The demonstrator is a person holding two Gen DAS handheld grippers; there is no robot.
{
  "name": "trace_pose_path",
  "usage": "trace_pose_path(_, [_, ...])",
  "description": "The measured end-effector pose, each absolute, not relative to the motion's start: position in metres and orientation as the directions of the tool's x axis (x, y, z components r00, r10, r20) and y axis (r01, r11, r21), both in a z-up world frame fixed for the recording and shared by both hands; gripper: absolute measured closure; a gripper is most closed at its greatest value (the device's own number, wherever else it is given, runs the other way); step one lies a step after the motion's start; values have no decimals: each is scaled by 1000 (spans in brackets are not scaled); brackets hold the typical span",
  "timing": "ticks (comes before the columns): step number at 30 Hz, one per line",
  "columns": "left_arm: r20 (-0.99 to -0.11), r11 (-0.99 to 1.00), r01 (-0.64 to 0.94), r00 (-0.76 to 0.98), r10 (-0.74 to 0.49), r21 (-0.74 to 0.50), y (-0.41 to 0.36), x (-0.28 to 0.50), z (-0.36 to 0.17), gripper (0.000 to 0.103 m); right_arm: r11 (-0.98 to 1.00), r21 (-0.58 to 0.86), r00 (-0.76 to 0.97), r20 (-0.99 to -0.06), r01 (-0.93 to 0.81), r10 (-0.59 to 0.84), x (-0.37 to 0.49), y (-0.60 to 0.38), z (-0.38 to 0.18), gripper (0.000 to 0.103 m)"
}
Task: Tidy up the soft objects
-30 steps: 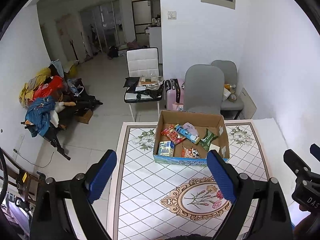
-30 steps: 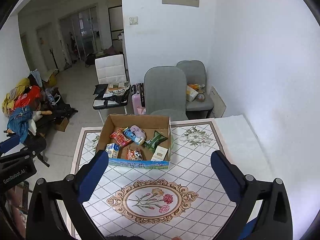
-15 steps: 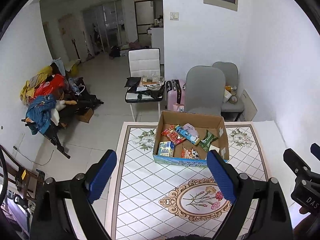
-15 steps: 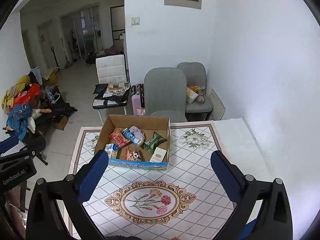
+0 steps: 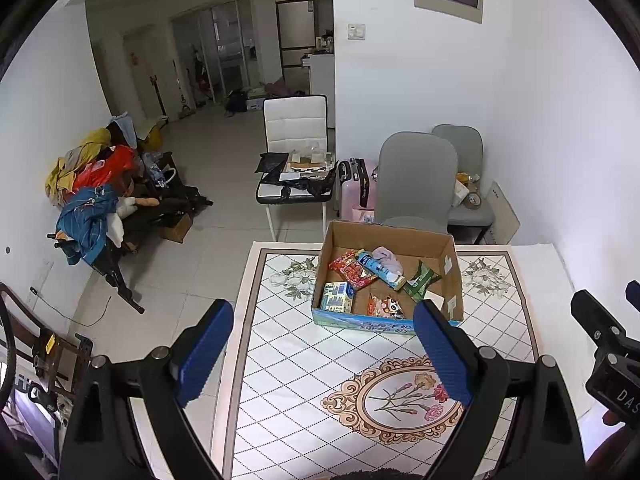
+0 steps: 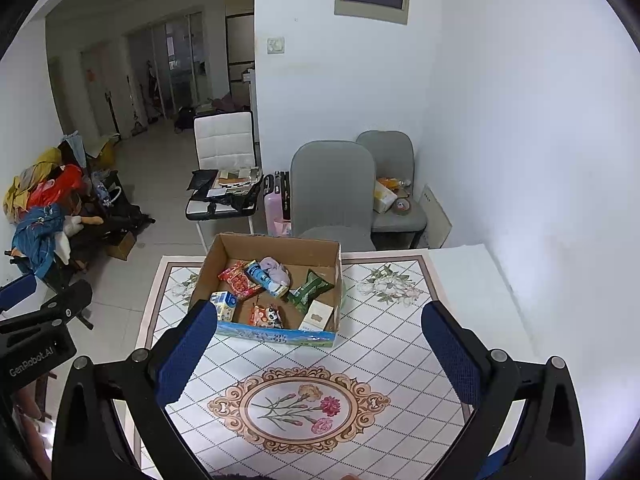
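Observation:
An open cardboard box (image 5: 454, 268) (image 6: 276, 246) stands at the far side of the table with the tiled floral cloth (image 5: 320, 360) (image 6: 384, 344). Inside lie a red snack bag (image 5: 352, 270) (image 6: 236, 280), a blue-and-white pack (image 5: 380, 268), a pale lilac cloth (image 5: 386, 258) (image 6: 276, 270), a green packet (image 5: 420, 278) (image 6: 310, 290), a small carton (image 5: 338, 296) and a panda-print packet (image 6: 266, 316). My left gripper (image 5: 322, 320) hovers open above the table's near side, nothing between its blue pads. My right gripper (image 6: 316, 320) is open and empty too, short of the box.
Two grey chairs (image 5: 416, 176) stand behind the table by the white wall. A white chair (image 5: 296, 136) loaded with papers and a pink suitcase (image 5: 356, 192) sit on the floor beyond. A heap of clothes and bags (image 5: 92, 184) lies at the left wall.

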State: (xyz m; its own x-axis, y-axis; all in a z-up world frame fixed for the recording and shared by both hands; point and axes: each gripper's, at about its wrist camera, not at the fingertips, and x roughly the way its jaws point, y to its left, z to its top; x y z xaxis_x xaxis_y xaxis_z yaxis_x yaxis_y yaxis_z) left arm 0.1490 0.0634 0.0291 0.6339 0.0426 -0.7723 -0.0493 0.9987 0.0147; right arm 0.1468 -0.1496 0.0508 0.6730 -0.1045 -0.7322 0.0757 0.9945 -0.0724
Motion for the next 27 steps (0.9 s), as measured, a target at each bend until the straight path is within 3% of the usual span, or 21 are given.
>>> trace_pose_path(27, [-777,999,-37,629,19,-5,62,150,27,11,993,-85,679,-725,79,-115,147,-145,47,0])
